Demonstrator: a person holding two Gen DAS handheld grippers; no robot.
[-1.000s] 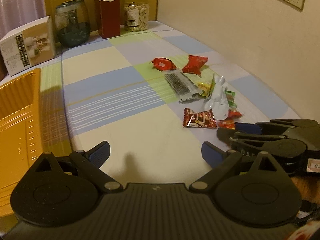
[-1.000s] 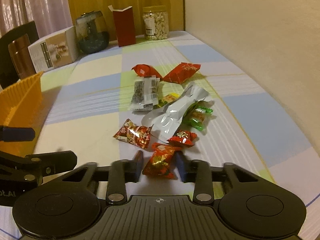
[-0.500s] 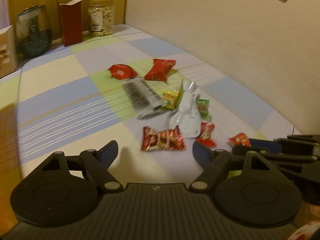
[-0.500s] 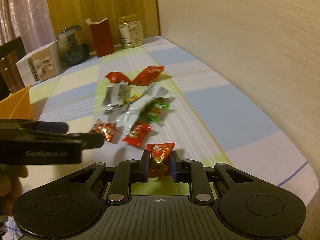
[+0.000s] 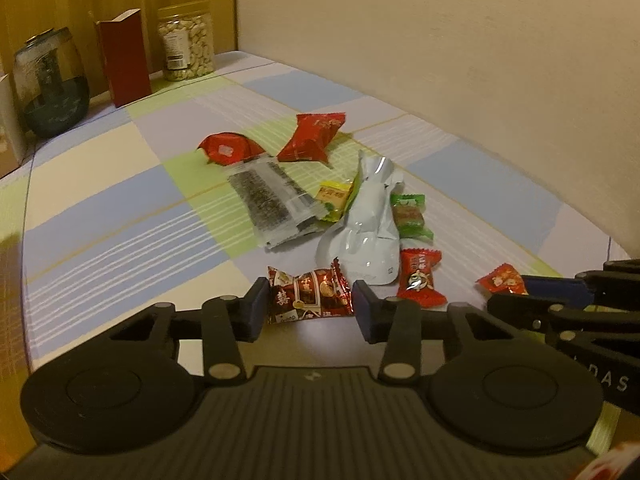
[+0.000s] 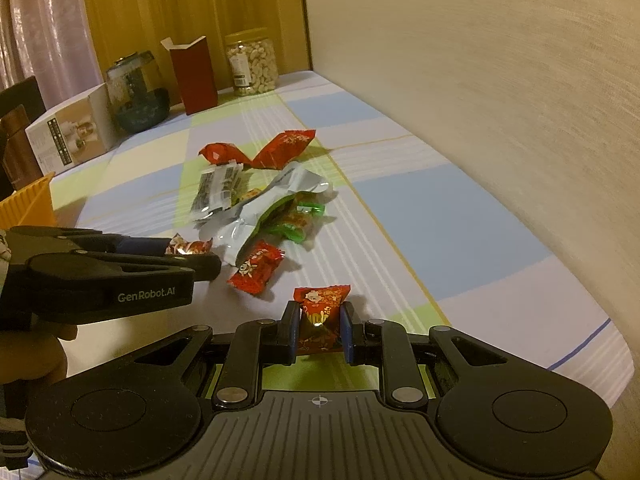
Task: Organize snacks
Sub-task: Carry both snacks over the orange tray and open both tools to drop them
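Observation:
Several wrapped snacks lie in a loose pile on the checked tablecloth: two red packets, a seaweed pack, a silver pouch, a green candy and a red candy. My left gripper is closing on a dark red candy at the pile's near edge. Its pads touch the wrapper's two frilled ends. The right gripper is shut on a red and gold candy, held just off the cloth. It also shows at the right edge of the left wrist view, the same candy in its tips.
At the back stand a jar of nuts, a red carton and a dark glass jar. A white box and an orange tray are at the left. The wall runs along the right.
My left gripper came forward to the pile, and its jaws narrowed from wide open onto the dark red candy. The right gripper drew its red candy back from the pile, then held still.

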